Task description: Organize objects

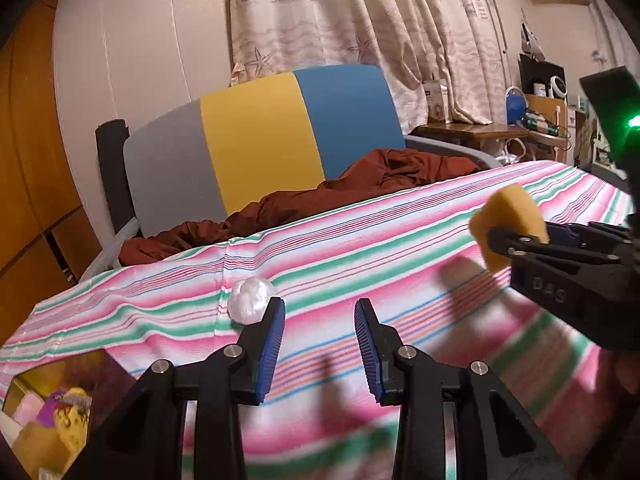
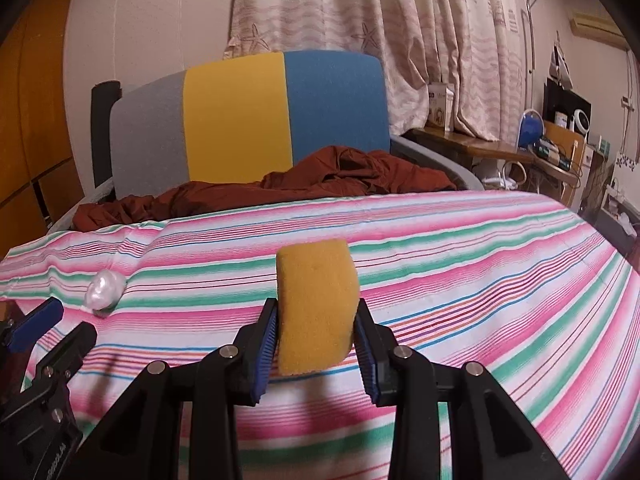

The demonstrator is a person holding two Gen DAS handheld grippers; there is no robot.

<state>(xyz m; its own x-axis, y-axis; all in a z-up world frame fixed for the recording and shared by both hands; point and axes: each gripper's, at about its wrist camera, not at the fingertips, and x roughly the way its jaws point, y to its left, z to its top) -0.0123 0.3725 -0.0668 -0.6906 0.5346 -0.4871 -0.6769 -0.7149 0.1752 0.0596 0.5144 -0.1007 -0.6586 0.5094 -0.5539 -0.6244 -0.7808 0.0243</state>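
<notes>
Striped cloth in pink, green and white [image 2: 460, 248] covers the broad surface under both of our grippers, and it fills the lower half of each view. Behind its far edge we see a padded panel in grey, yellow and blue [image 2: 240, 120], with a rumpled rust-brown fabric [image 2: 320, 176] heaped at its foot. A pale curtain printed with starfish and ships [image 2: 380, 20] hangs behind that.

Our right gripper [image 2: 316, 318] pinches a thick yellow sponge block [image 2: 316, 300] between its blue ribbed pads [image 2: 267, 344], holding it on edge above the cloth (the left wrist view shows the same sponge [image 1: 510, 220] clear of the stripes). The pads press on both of its flat faces.

Our left gripper [image 1: 319, 314] carries nothing: its two blue pads [image 1: 272, 352] stand as near to each other as they come, with only striped cloth showing in the gap between them.

At the near left edge of the cloth sits an open box of mixed soft items [image 1: 48, 412], its contents blurred. Smallest of all is a crumpled white ball [image 1: 251, 301], lying on the cloth just beyond the left gripper's left finger, well apart from the sponge.
</notes>
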